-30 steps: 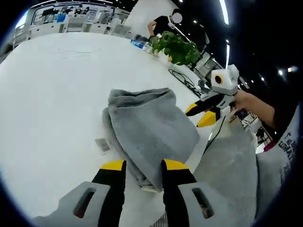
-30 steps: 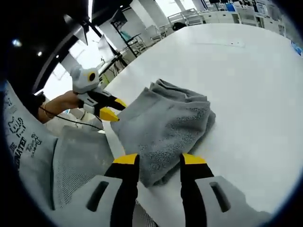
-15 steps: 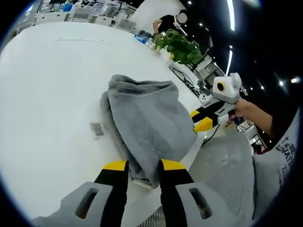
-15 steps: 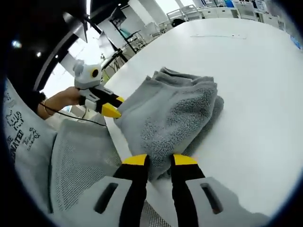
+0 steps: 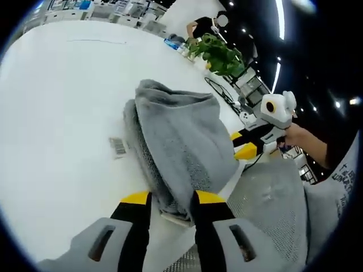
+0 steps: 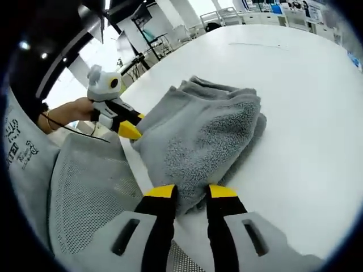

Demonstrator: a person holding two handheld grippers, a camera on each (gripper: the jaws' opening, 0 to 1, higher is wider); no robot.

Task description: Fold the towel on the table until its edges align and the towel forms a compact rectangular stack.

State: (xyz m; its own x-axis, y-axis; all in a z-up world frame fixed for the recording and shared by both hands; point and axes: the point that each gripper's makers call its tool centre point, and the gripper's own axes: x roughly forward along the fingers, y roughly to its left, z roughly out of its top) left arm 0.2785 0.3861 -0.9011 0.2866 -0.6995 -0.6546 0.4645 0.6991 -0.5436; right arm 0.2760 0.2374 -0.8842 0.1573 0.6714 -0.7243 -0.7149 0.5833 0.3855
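A grey towel [image 5: 181, 141] lies folded in several thick layers near the edge of a white table [image 5: 62, 102]. My left gripper [image 5: 168, 198] is shut on the towel's near corner, the cloth bunched between its yellow tips. In the right gripper view the same towel [image 6: 204, 136] rises from my right gripper [image 6: 193, 192], which is shut on another corner. The right gripper [image 5: 245, 144] comes into the left gripper view from the right, tips at the towel's edge. The left gripper [image 6: 127, 127] shows at the towel's far side in the right gripper view.
A small printed label [image 5: 118, 146] lies on the table beside the towel. A grey mesh sleeve [image 5: 272, 215] hangs off the table's edge. A green plant [image 5: 218, 54] and a person stand beyond the far end. The wide white tabletop [image 6: 306, 113] stretches away past the towel.
Both pairs of jaws have closed from open onto the towel's near corners. The towel now stands a little more bunched and lifted at those corners.
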